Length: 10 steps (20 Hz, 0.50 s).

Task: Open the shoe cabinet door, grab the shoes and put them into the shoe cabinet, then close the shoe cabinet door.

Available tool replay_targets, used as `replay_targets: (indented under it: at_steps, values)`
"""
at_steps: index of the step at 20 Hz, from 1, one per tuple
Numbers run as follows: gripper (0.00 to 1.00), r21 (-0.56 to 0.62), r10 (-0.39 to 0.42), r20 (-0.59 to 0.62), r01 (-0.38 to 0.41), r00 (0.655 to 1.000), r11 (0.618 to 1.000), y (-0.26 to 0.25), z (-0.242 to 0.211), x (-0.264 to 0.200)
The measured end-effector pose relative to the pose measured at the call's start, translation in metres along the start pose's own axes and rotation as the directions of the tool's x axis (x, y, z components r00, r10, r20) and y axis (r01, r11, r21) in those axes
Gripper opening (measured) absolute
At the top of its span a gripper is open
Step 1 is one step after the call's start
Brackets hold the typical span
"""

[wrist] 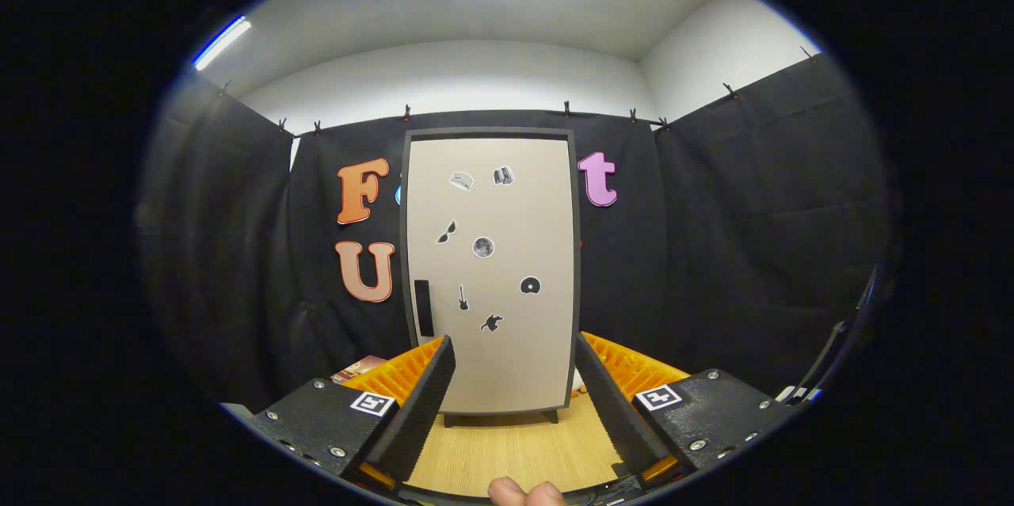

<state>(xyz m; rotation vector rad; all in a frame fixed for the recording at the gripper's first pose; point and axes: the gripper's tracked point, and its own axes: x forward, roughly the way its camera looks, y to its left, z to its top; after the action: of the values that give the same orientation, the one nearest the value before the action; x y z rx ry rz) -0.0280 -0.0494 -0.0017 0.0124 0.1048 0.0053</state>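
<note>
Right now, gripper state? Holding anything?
Gripper: open, holding nothing; fingers spread, pointing at the closed shoe cabinet door beyond them.

The tall beige shoe cabinet (491,268) with its closed door is standing on the light wooden floor (515,450) against the booth's black cloth wall (737,253), straight beyond the gripper (515,379), whose parted fingers are framing its base.
</note>
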Motion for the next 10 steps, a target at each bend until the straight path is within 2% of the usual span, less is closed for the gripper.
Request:
replay_targets:
  at_steps: [10]
  values:
    - [0.95,0.019,-0.02,0.003,0.02,1.0,1.0,0.002,-0.005,0.013]
